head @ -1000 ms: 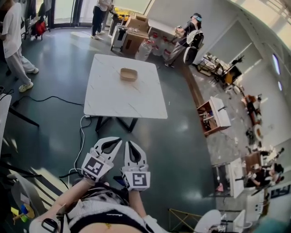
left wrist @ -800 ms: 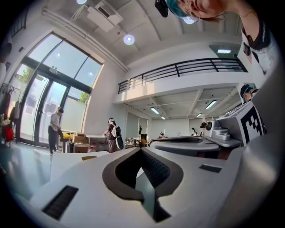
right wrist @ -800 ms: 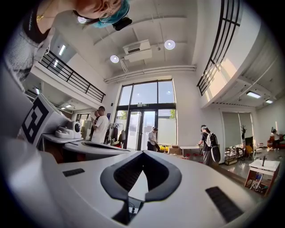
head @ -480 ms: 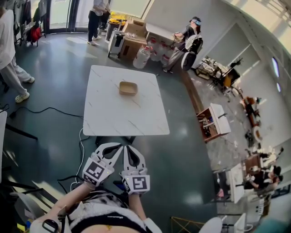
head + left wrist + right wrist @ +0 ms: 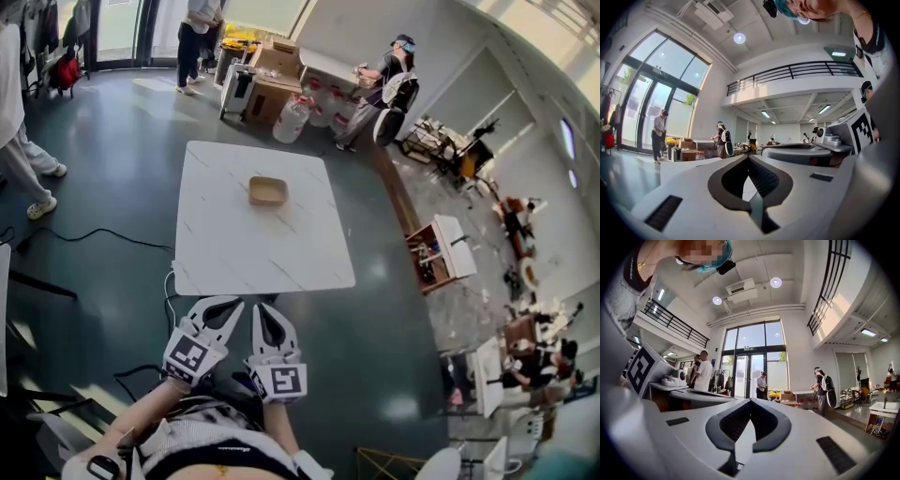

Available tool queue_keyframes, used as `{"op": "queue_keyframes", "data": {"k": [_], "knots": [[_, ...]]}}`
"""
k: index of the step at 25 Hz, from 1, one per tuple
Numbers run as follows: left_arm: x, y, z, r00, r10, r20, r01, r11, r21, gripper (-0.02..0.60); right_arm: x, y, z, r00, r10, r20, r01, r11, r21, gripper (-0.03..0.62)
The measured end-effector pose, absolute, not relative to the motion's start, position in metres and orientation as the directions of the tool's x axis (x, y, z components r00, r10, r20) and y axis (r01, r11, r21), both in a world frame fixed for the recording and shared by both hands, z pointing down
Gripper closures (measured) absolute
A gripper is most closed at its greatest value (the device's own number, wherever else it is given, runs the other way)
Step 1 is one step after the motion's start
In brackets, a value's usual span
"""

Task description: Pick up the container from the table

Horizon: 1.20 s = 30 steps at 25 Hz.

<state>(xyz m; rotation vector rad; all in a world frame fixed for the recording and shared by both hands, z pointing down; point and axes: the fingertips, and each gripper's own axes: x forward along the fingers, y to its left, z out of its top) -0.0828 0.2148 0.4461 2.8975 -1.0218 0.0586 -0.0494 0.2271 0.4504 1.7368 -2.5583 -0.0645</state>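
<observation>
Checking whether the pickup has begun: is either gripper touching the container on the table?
No, in the head view both the left gripper and right gripper hang short of the table, far from the container.

The container (image 5: 268, 190) sits on the table (image 5: 234, 258), towards its far edge and about midway between the left and right edges. The left gripper (image 5: 234, 306) and right gripper (image 5: 261, 309) hang side by side just before the near edge. Cardboard boxes (image 5: 274, 86) stand on the floor beyond the far edge, and a cable (image 5: 94, 234) lies left of the left edge.
</observation>
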Motion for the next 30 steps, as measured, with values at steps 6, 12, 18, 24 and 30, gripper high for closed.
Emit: {"op": "queue_keyframes", "data": {"k": [6,12,18,24,30], "knots": [[-0.082,0.221,0.451,0.787,-0.613,0.072,-0.617,-0.783,0.075,0.583,-0.046,0.236,0.455,-0.36,-0.932,0.042,-0.93,0.362,0.059,0.599],[-0.078,0.213,0.443,0.789,-0.61,0.068,-0.614,-0.785,0.086,0.583,-0.041,0.229,0.447,-0.351,-0.935,0.044,-0.934,0.353,0.059,0.599],[-0.054,0.189,0.45,0.792,-0.604,0.084,-0.61,-0.789,0.077,0.583,-0.021,0.201,0.45,-0.367,-0.93,0.036,-0.929,0.368,0.039,0.599],[0.003,0.156,0.44,0.81,-0.583,0.066,-0.586,-0.806,0.082,0.583,0.024,0.165,0.447,-0.4,-0.916,0.032,-0.915,0.402,0.038,0.599],[0.046,0.118,0.44,0.786,-0.614,0.066,-0.618,-0.781,0.089,0.583,0.069,0.127,0.443,-0.442,-0.897,0.03,-0.896,0.442,0.034,0.599]]}}
